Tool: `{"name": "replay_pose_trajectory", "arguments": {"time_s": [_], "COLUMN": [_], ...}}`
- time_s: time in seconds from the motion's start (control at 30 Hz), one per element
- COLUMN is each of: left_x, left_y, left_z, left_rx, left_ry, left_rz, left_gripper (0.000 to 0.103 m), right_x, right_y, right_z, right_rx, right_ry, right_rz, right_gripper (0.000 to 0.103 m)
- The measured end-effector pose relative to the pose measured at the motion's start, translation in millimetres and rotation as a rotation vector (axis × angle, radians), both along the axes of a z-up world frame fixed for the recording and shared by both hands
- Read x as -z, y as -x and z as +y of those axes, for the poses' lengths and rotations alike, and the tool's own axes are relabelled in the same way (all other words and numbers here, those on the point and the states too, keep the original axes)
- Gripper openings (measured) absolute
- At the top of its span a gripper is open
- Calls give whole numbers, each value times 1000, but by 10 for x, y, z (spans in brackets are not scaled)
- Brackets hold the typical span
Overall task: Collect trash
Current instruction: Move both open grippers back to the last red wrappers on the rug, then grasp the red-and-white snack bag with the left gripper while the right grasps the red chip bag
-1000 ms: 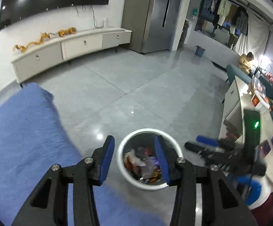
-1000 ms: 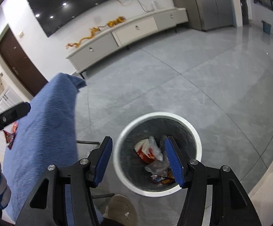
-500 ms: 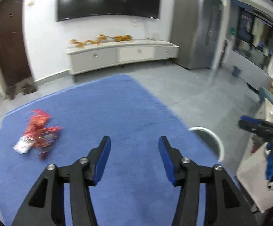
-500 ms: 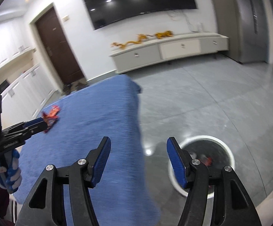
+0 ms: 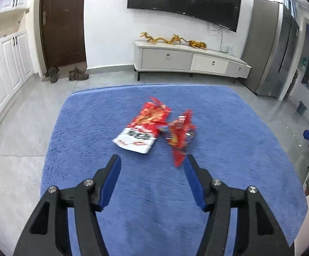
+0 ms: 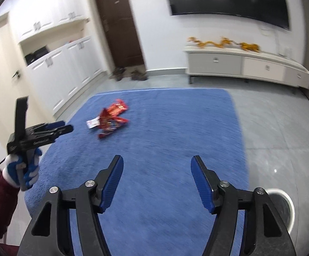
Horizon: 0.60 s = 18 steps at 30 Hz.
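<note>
Facing the trash: the left gripper [image 5: 152,164] points across the blue rug [image 5: 229,140] at the wrappers, both blue pads spread wide with only rug between them.
Left gripper from the side: in the right wrist view it [image 6: 66,128] is held in a blue-and-white gloved hand [image 6: 22,170] at the rug's left edge, short of the wrappers.
Right gripper: it [image 6: 157,164] is released too, pads wide apart, nothing held, over the rug's near part.
Red-and-white snack bag [image 5: 142,129]: lies flat near the rug's middle, white end toward the left gripper.
Crumpled red wrapper [image 5: 180,136]: touching the bag's right side, its lower tip just ahead of the left gripper's right pad; blurred.
Trash bin [image 6: 291,204]: white-rimmed, on the grey tile floor off the rug's right edge, mostly hidden behind the right gripper's right finger.
Background: TV cabinet [image 5: 188,60] against the wall.
</note>
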State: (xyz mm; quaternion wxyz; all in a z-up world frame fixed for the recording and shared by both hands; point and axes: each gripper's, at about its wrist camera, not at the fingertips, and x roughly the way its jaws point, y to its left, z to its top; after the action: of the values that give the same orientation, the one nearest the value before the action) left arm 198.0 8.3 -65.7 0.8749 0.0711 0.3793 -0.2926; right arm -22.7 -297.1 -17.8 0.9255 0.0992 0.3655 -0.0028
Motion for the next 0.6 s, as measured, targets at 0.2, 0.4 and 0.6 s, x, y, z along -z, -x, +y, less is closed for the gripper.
{"name": "replay_pose_trajectory", "arguments": {"time_s": [0.2,0.4,0.6], "left_x": [234,443,574], "left_y": [-458,-939,-1226], "left_z": [33,-203,-376], "left_rx": [13,70,115], "left_ry": [10,-2,-4], "left_rz": [43,92,131], "left_gripper": [65,65,65], "right_x": [125,291,479], "right_y": [-652,-1340,-1804], "right_z": [374,665,878], "right_rx": [-129,-238,-324], "right_ry": [2,-3,10], "right_rz": [31,47,40], "right_gripper": [69,69,69]}}
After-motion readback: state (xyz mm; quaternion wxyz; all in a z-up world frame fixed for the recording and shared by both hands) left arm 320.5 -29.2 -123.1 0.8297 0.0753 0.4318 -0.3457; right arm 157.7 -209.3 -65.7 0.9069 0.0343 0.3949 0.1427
